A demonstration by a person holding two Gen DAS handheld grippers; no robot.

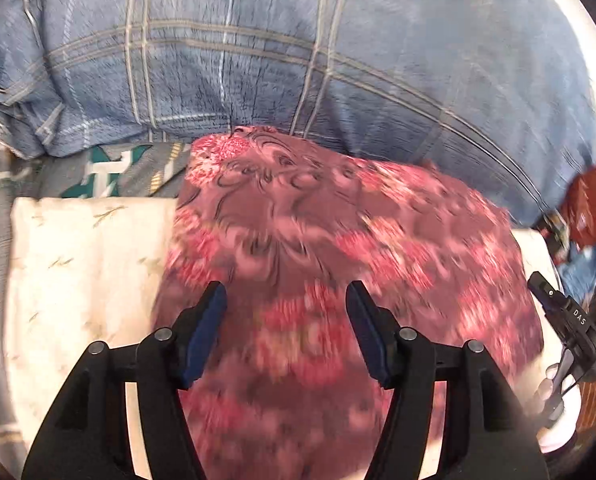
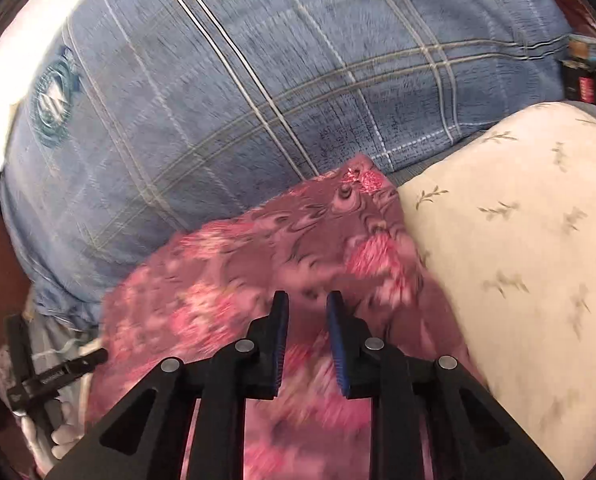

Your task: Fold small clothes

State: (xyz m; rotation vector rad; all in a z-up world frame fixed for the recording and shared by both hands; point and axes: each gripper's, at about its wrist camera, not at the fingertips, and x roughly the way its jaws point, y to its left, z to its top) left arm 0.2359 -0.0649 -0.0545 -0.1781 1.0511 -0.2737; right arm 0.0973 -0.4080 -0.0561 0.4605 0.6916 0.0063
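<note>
Pink floral cloth (image 1: 337, 240) looks thin, limp, light; I'd pinch a corner/hem. My left gripper (image 1: 286, 332) gapes wide, right gripper (image 2: 306, 344) narrowly parted, both grasping nothing.

text: "DAS" | on: black right gripper (image 1: 573, 320) body, at left-wrist view's right edge | other lettering: unreadable

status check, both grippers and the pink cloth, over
Left gripper open, empty, above pink floral cloth. Right gripper narrowly open, nothing clamped. Cloth spread on cream sheet, far corner against blue plaid pillow.
</note>
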